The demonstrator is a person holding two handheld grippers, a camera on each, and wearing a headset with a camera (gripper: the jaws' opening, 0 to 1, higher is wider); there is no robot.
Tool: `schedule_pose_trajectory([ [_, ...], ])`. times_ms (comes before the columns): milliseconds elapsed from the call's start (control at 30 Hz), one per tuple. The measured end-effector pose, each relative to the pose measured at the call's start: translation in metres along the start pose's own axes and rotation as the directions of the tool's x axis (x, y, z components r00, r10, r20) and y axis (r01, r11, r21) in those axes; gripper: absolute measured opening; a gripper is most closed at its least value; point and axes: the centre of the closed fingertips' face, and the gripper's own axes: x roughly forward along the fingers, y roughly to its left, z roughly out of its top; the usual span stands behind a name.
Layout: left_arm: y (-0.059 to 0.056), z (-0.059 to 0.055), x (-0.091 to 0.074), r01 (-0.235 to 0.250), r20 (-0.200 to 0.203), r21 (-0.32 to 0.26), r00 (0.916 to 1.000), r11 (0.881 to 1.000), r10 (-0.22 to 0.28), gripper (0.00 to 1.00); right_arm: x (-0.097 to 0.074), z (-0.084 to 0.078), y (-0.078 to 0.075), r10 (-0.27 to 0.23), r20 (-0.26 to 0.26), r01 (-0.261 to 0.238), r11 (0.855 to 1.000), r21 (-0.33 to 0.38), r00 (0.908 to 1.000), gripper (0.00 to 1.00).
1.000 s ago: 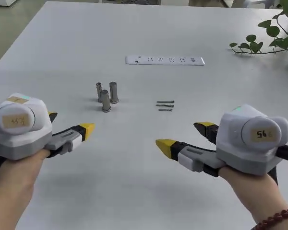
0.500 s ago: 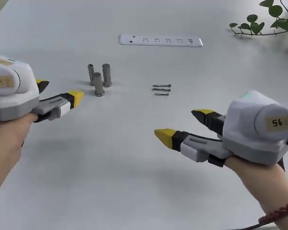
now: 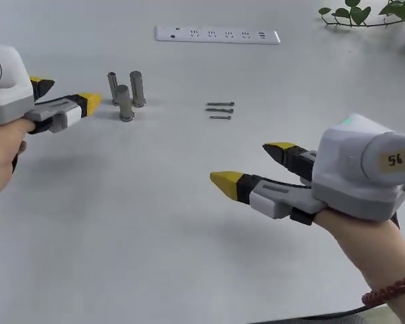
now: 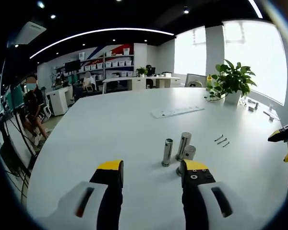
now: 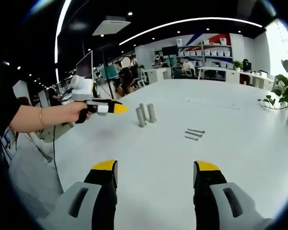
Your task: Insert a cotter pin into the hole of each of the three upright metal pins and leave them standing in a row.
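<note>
Three upright metal pins (image 3: 125, 94) stand in a tight cluster on the white table; they also show as the metal pins (image 4: 178, 148) just ahead of my left jaws and as the metal pins (image 5: 145, 115) farther off. Three cotter pins (image 3: 219, 111) lie side by side to their right, seen again as the cotter pins (image 5: 193, 133). My left gripper (image 3: 66, 94) is open, its yellow tips a short way left of the metal pins. My right gripper (image 3: 255, 164) is open and empty, hovering in front of and right of the cotter pins.
A white power strip (image 3: 217, 34) lies at the back of the table. A trailing green plant (image 3: 364, 12) sits at the back right. The table (image 3: 155, 223) is bare in front of the pins. People sit at desks beyond the table in the gripper views.
My left gripper has moved up and forward toward the metal pins. The right gripper stays roughly in place; the head camera tilted down, shifting the scene upward.
</note>
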Motion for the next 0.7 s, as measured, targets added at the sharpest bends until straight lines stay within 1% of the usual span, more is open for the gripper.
schedule_pose_trajectory([
  [67, 0.0, 0.002, 0.005, 0.01, 0.007, 0.001, 0.9999, 1.0, -0.01, 0.46, 0.0, -0.001, -0.001, -0.002, -0.002, 0.002, 1.0, 0.0, 1.0, 0.61],
  [133, -0.002, 0.005, 0.011, 0.027, 0.017, 0.008, 0.9995, 1.0, -0.027, 0.45, 0.001, -0.001, -0.002, -0.002, -0.001, 0.002, 1.0, -0.005, 1.0, 0.64],
  [233, -0.001, 0.008, 0.018, 0.04, 0.022, 0.021, 0.9989, 0.999, -0.04, 0.43, 0.001, -0.001, -0.004, -0.007, 0.001, 0.007, 1.0, -0.01, 1.0, 0.67],
  [333, -0.003, 0.007, 0.026, 0.066, 0.02, 0.035, 0.9976, 0.997, -0.067, 0.42, 0.002, -0.003, -0.009, -0.018, -0.002, 0.018, 1.0, -0.016, 0.9998, 0.72],
  [400, -0.002, 0.005, 0.029, 0.075, 0.012, 0.048, 0.9971, 0.996, -0.075, 0.41, 0.002, -0.004, -0.01, -0.019, -0.003, 0.019, 0.999, -0.025, 0.9998, 0.74],
  [433, -0.002, 0.005, 0.03, 0.078, 0.012, 0.045, 0.9968, 0.996, -0.079, 0.41, 0.002, -0.005, -0.011, -0.021, -0.008, 0.02, 0.999, -0.028, 0.9998, 0.74],
  [500, -0.004, 0.005, 0.033, 0.108, 0.025, 0.031, 0.9938, 0.994, -0.109, 0.4, 0.003, -0.005, -0.012, -0.024, -0.012, 0.024, 0.999, -0.036, 0.9996, 0.74],
  [533, -0.004, 0.005, 0.034, 0.115, 0.028, 0.027, 0.9929, 0.993, -0.116, 0.38, 0.003, -0.005, -0.013, -0.024, -0.013, 0.023, 0.999, -0.036, 0.9996, 0.75],
  [600, -0.006, 0.005, 0.036, 0.131, 0.024, 0.041, 0.991, 0.991, -0.132, 0.36, 0.003, -0.005, -0.013, -0.021, -0.009, 0.021, 0.999, -0.032, 0.9997, 0.75],
  [667, -0.008, 0.003, 0.038, 0.141, 0.01, 0.054, 0.9899, 0.989, -0.142, 0.35, 0.004, -0.004, -0.013, -0.022, -0.011, 0.022, 0.999, -0.031, 0.9997, 0.75],
  [700, -0.009, 0.001, 0.04, 0.158, -0.001, 0.046, 0.9874, 0.986, -0.158, 0.35, 0.004, -0.004, -0.014, -0.024, -0.011, 0.024, 0.999, -0.03, 0.9997, 0.74],
])
